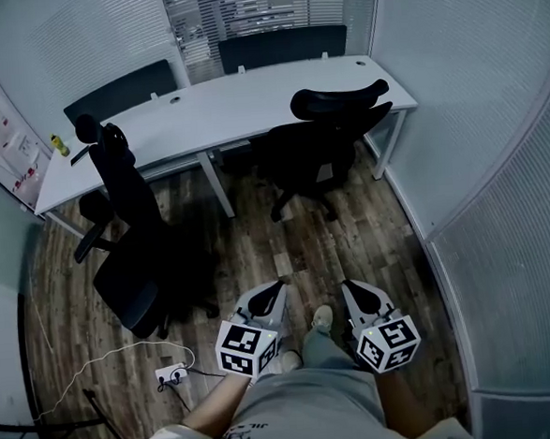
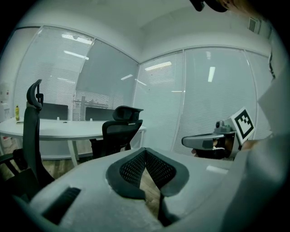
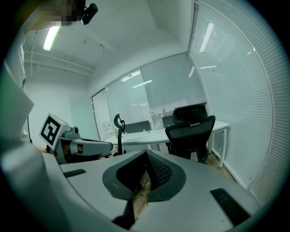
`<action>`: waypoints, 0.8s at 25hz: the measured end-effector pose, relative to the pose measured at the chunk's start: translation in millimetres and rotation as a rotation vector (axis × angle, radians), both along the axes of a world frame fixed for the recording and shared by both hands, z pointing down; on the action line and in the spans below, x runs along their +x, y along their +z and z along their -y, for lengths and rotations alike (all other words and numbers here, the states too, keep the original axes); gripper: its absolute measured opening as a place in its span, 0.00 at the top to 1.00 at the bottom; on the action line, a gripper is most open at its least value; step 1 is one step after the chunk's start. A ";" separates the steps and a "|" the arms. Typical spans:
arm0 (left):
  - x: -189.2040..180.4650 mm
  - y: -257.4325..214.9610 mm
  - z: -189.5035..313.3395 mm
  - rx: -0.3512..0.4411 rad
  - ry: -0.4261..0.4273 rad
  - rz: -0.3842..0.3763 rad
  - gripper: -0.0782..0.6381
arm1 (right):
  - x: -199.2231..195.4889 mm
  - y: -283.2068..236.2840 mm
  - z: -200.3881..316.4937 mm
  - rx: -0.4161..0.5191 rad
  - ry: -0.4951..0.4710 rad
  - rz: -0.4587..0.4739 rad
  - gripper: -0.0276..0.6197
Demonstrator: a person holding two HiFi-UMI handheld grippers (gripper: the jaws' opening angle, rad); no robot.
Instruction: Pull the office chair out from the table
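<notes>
place: office | evidence: white desk [image 1: 248, 98], office chairs [image 1: 330, 140], blinds-covered glass partitions [image 1: 491, 86]

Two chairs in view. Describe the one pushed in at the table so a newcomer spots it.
Find the long white table along the far wall. At its right end a black office chair is pushed up against the edge. The other black chair stands clear of it, out on the wood floor at left.

The person wears grey shorts [image 1: 297, 405] with a small dark print, and pale shoes [image 1: 321, 319]. The left gripper [image 1: 280, 283] and right gripper [image 1: 345, 285] each have a light grey shell, dark mesh-textured fingers [image 2: 130, 168] and a cube [image 1: 247, 349] with black-and-white square markers.
</notes>
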State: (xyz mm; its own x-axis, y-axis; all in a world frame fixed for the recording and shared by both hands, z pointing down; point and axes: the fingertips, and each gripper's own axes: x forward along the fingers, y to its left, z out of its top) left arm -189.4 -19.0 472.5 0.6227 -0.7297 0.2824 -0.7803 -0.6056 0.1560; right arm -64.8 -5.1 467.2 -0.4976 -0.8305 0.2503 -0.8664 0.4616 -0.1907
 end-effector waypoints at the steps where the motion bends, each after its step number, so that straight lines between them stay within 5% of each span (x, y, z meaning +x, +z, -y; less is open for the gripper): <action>1: 0.7 0.6 4.0 0.000 0.003 -0.002 0.88 | 1.2 1.6 3.3 -0.002 0.005 0.001 0.95; 8: 5.1 5.9 48.4 -0.001 0.008 -0.002 0.88 | 9.0 10.7 47.6 -0.009 0.022 0.012 0.95; 20: 30.0 -0.7 201.3 0.023 -0.005 0.027 0.88 | 43.5 9.7 206.1 0.004 0.027 0.012 0.95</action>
